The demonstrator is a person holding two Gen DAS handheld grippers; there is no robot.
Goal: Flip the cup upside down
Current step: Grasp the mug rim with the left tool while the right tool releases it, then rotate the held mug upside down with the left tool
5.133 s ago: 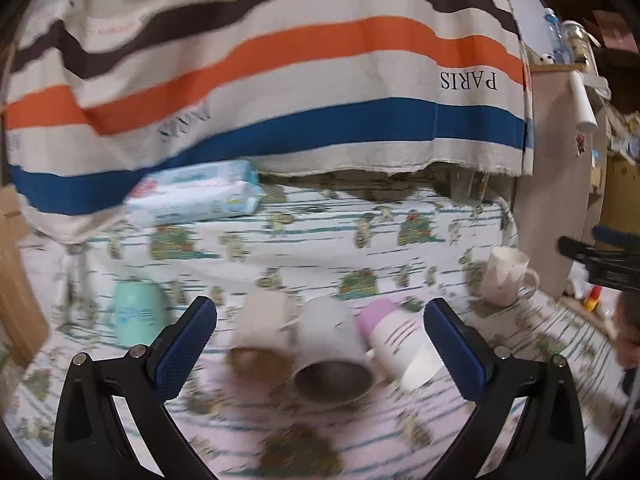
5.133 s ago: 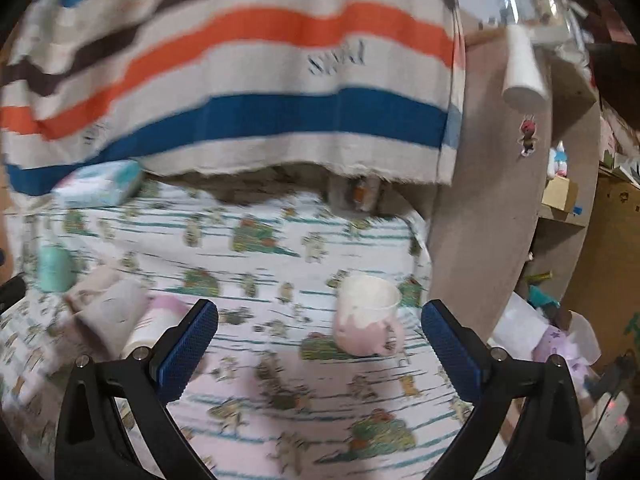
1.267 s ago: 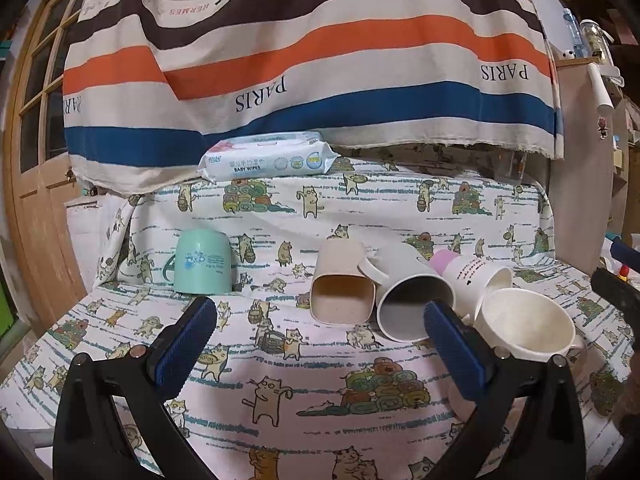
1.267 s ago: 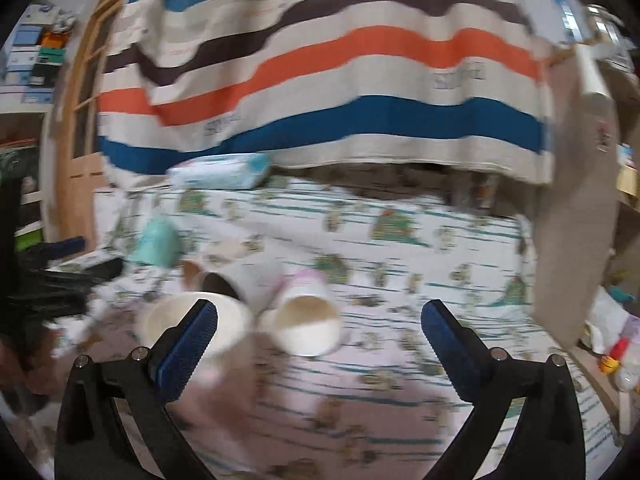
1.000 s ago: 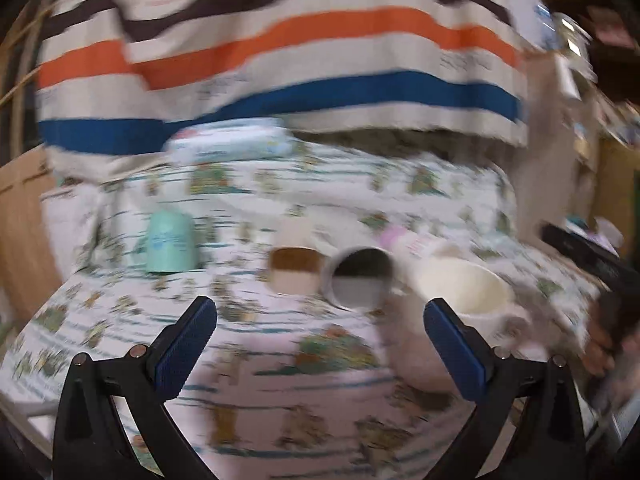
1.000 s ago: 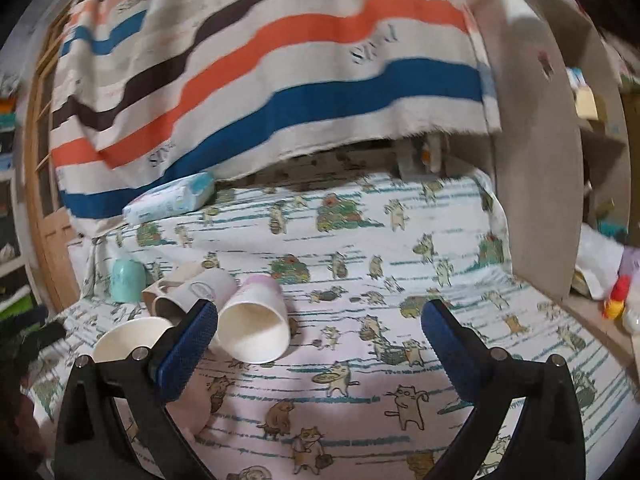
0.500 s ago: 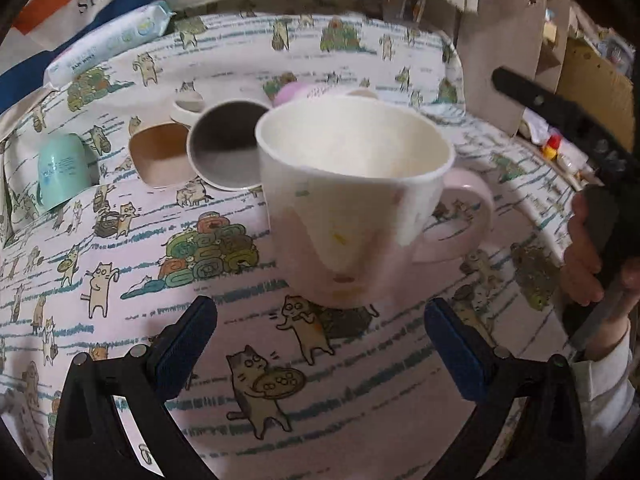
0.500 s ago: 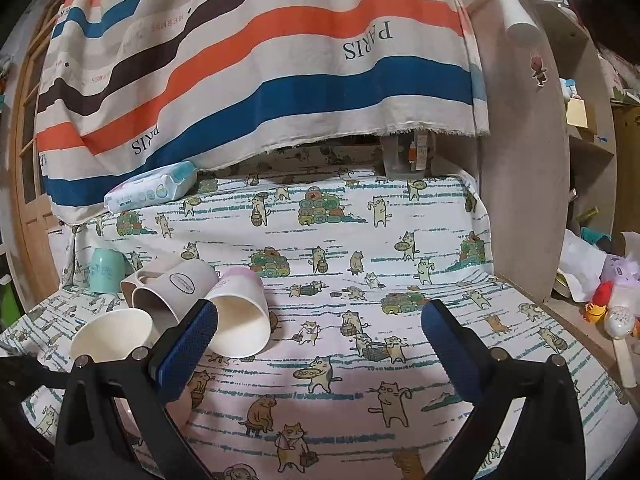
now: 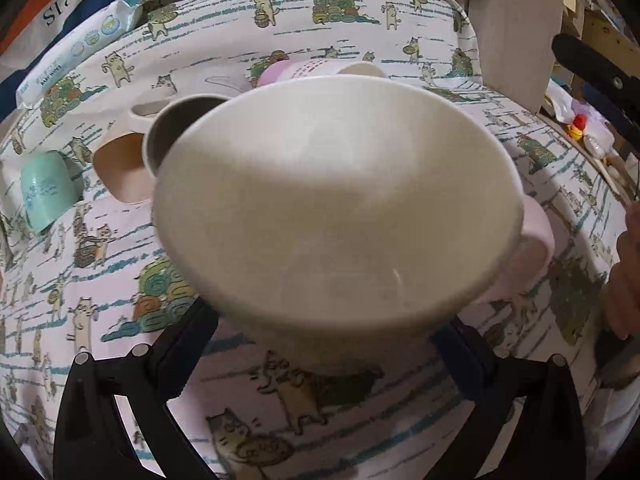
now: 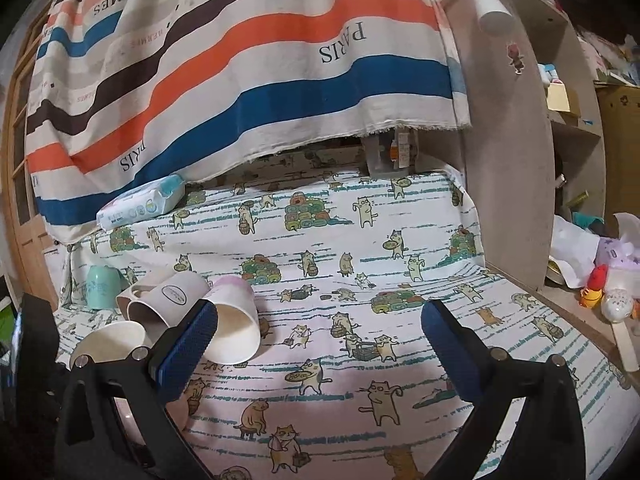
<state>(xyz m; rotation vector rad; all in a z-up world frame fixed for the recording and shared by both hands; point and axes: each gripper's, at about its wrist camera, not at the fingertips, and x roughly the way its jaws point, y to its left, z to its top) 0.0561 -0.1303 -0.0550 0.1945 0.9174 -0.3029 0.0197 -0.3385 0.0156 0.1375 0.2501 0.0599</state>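
A cream mug (image 9: 332,216) with a pink handle (image 9: 532,248) stands upright on the cat-print cloth and fills the left wrist view. My left gripper (image 9: 324,344) is open, its fingers on either side of the mug's lower body; contact cannot be seen. The mug's rim also shows in the right wrist view (image 10: 106,342) at the lower left. My right gripper (image 10: 316,344) is open and empty over the cloth, to the right of the cups.
Three cups lie on their sides behind the mug: beige (image 9: 118,172), grey (image 9: 172,128), pink-based (image 10: 234,322). A mint cup (image 10: 100,286) stands upside down at the left. A wipes pack (image 10: 140,202) lies at the back. A wooden cabinet side (image 10: 508,160) stands right.
My left gripper has moved in on the cream mug, which now sits between its fingers. The right gripper has hardly moved since half a second ago.
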